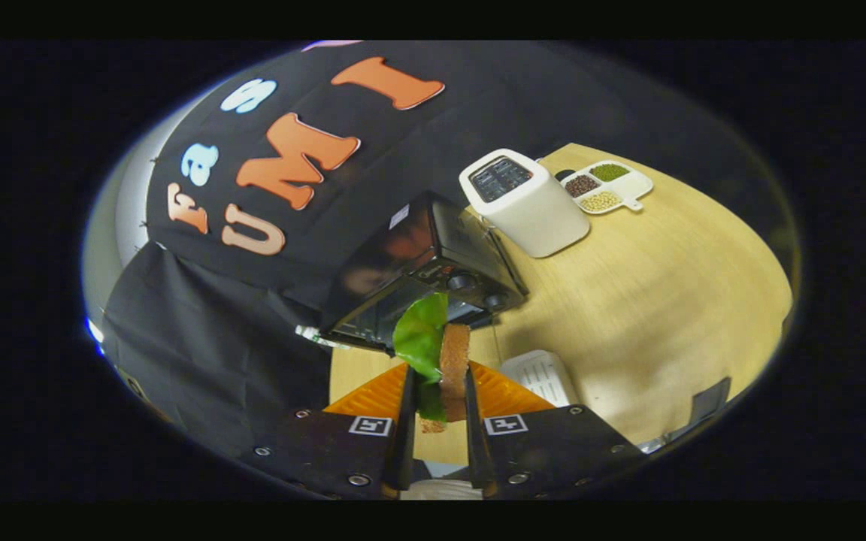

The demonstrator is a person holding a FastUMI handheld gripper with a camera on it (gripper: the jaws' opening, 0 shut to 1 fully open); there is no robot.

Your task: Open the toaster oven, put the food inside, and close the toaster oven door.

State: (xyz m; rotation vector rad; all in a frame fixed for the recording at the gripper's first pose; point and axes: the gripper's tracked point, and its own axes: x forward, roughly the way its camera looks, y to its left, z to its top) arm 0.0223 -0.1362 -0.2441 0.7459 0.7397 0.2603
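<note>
My gripper is shut on the food, a sandwich-like piece with a brown slice and a green lettuce leaf sticking up between the two fingers. Beyond the fingers stands the black toaster oven on the wooden table, seen tilted. Its door looks dropped open toward me, with the dark cavity behind the food. Two knobs sit on its control panel.
A white pop-up toaster stands to the right of the oven. Behind it lies a white three-compartment dish of beans. A white ribbed plate rests just right of the fingers, and a dark flat object lies near the table's edge.
</note>
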